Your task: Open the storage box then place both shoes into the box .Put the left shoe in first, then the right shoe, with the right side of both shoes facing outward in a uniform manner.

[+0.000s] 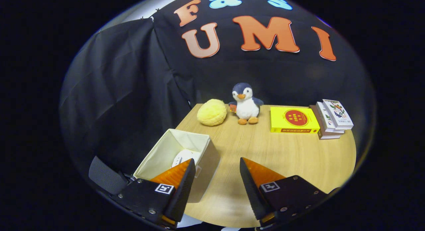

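Note:
A cream fabric storage box [202, 158] stands open on the wooden table [285, 154], on the left, by the table's near left edge. Inside it a white shoe [183, 156] lies partly hidden behind my left finger [181, 178]. My gripper [217, 163] is open above the table, with nothing between its fingers. The left finger overlaps the box's near right corner; the right finger hangs over bare table to the right of the box.
At the back of the table sit a yellow fluffy ball [212, 112], a plush penguin [245, 104], a yellow book [294, 119] and a stack of books [332, 118]. A dark flap [106, 178] hangs off the box's near left side.

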{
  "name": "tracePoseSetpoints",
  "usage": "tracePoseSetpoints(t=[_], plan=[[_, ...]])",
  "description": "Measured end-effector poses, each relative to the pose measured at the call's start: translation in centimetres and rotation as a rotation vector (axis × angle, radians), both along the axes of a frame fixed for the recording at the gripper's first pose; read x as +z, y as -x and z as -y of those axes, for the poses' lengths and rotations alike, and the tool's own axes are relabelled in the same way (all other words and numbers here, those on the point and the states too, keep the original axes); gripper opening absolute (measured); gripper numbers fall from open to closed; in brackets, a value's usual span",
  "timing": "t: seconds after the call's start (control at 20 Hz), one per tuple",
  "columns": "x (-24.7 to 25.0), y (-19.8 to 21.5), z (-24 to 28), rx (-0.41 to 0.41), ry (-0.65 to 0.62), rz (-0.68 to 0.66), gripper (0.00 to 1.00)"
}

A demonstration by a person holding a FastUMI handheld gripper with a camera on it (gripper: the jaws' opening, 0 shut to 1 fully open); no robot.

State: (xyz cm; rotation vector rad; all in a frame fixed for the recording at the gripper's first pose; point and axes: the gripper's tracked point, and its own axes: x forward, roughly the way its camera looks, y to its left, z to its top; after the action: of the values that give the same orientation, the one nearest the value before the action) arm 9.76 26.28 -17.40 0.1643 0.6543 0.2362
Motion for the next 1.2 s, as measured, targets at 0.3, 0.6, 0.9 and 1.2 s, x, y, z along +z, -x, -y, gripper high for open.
tracePoseSetpoints(t=[0.3,0.6,0.9,1.2], plan=[[5.1,0.2,9.9,-0.113,0.028,0.205,0.99],[7.7,0.9,18.7,-0.222,0.128,0.366,0.98],[12.4,2.4,23.6,-0.295,0.163,0.545,0.98],[14.8,3.8,25.0,-0.316,0.186,0.647,0.98]])
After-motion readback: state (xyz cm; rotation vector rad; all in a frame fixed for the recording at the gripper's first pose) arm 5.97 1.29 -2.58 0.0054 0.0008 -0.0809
